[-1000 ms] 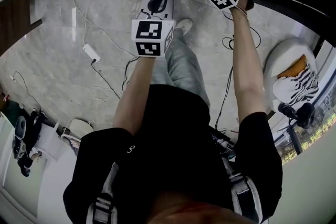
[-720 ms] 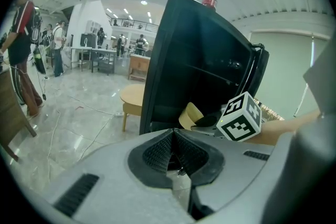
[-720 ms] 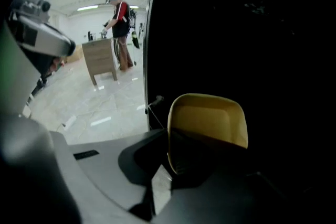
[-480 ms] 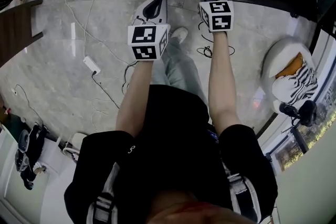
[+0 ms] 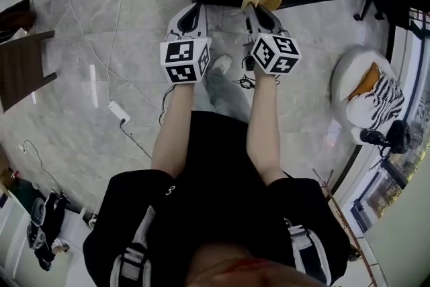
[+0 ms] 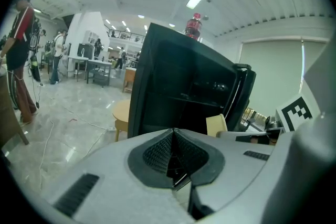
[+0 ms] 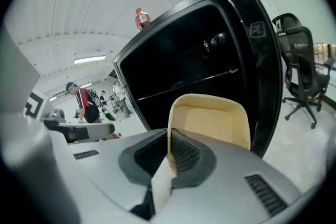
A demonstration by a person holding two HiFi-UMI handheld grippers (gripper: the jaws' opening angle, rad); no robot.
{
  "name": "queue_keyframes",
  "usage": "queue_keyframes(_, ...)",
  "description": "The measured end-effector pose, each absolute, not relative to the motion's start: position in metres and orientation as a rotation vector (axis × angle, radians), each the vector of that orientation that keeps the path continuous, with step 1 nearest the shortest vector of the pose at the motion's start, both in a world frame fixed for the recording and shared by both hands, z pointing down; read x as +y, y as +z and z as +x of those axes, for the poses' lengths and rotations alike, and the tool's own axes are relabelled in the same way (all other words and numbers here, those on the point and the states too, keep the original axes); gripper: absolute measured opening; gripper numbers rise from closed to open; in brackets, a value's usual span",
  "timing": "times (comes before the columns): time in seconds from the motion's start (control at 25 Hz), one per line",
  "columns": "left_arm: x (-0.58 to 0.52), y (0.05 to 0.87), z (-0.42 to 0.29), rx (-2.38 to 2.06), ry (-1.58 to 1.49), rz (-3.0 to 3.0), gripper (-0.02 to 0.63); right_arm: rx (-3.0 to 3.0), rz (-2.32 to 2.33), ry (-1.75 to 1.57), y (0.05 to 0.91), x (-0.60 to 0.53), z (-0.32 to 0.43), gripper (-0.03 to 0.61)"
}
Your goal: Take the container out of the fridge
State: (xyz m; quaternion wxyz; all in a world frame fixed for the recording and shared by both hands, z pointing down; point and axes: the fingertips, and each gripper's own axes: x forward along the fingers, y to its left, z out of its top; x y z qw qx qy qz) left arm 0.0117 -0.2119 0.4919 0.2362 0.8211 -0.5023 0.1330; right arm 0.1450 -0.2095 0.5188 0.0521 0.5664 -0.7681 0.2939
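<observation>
The yellow container (image 7: 210, 123) is just in front of the open black fridge (image 7: 184, 65), and it looks to be outside it. The right gripper (image 7: 170, 139) pinches its near edge tight. The left gripper (image 6: 173, 136), on the left, is squeezed closed on nothing. The job looks almost done. I think only moving the container away is left.

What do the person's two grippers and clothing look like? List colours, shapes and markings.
The left gripper and right gripper are alike: pale grey moulded shells, dark mesh-textured pads, and a white cube with black square markers on each. The person wears a black short-sleeved top.
</observation>
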Motion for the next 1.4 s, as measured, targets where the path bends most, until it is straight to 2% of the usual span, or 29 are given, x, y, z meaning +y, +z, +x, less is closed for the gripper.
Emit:
queue_keyframes(0.2,-0.216,0.462,0.035,-1.339,0.320,2.342,0.009,-2.454,1.832,0.936,0.473,-0.199,0.154,0.015)
queue_keyframes(0.8,-0.238,0.350,0.070,-1.322,0.163,2.593,0.009,-2.633,1.931,0.587,0.357,-0.208,0.170,0.015)
queue_keyframes(1.4,-0.245,0.321,0.064,-1.347,0.116,2.645,0.009,-2.629,1.950,0.513,0.338,-0.214,0.169,0.015)
